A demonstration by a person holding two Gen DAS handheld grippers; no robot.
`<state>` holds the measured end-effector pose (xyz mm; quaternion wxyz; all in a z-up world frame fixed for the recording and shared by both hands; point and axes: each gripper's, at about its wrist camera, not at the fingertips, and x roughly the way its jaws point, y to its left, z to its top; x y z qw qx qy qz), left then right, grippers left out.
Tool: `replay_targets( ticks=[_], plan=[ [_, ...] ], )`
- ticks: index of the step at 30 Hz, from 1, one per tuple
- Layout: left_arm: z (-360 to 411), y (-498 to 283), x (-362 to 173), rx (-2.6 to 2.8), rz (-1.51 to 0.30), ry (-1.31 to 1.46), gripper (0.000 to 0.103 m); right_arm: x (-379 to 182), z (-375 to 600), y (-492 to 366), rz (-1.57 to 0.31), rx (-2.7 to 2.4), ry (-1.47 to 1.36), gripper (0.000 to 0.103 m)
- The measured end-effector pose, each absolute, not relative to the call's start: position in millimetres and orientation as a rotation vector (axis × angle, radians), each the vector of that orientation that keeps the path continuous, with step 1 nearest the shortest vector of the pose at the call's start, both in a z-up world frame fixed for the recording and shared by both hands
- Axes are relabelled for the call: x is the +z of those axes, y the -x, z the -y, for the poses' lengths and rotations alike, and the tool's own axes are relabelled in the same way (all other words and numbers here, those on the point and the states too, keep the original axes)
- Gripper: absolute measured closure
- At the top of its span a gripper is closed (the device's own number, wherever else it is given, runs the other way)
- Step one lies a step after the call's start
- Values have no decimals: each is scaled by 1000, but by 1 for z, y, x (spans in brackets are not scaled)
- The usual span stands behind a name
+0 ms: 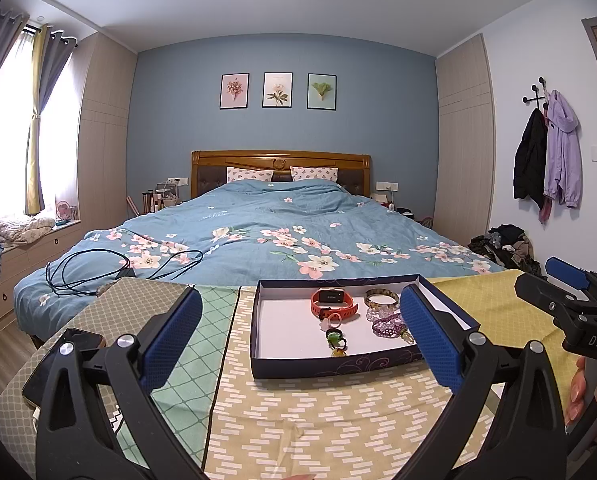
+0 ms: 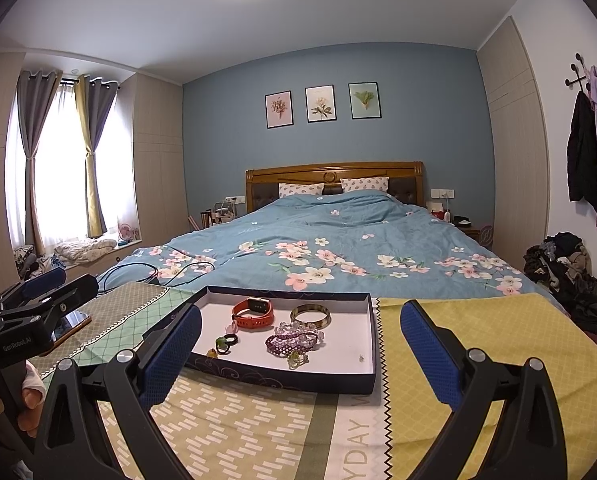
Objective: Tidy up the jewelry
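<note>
**Patchwork cloth at the foot of the bed**

A patterned cloth (image 2: 258, 412) covers the surface. Directly on it lie a shallow dark-blue box (image 2: 282, 376) near the middle and a phone (image 1: 60, 364) at the left, well apart from the box

The left gripper (image 1: 300, 338), a black plastic frame carrying two blue textured pads, is held level with its jaws spread wide and nothing between them. The right gripper (image 2: 300, 348), of the same black-and-blue build, is likewise held level with its jaws wide apart and empty. Each tool shows at the edge of the other's view, gripped from below by a hand: the right hand (image 1: 590, 390) with fingertips curled around its handle, the left hand (image 2: 22, 404) wrapped around its own.
</note>
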<state>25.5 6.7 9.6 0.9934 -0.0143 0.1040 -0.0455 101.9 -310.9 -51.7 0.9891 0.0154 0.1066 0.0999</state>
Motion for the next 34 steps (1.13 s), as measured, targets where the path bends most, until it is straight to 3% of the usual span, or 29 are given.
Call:
replay_targets(
  ticks=[26, 34],
  plan=[
    [-7, -30, 4, -79, -229, 33, 5, -54, 315, -106, -236, 199, -36, 7],
    [-12, -49, -4, -73, -326, 14, 5, -69, 351, -142, -436, 134, -7, 7]
  ],
)
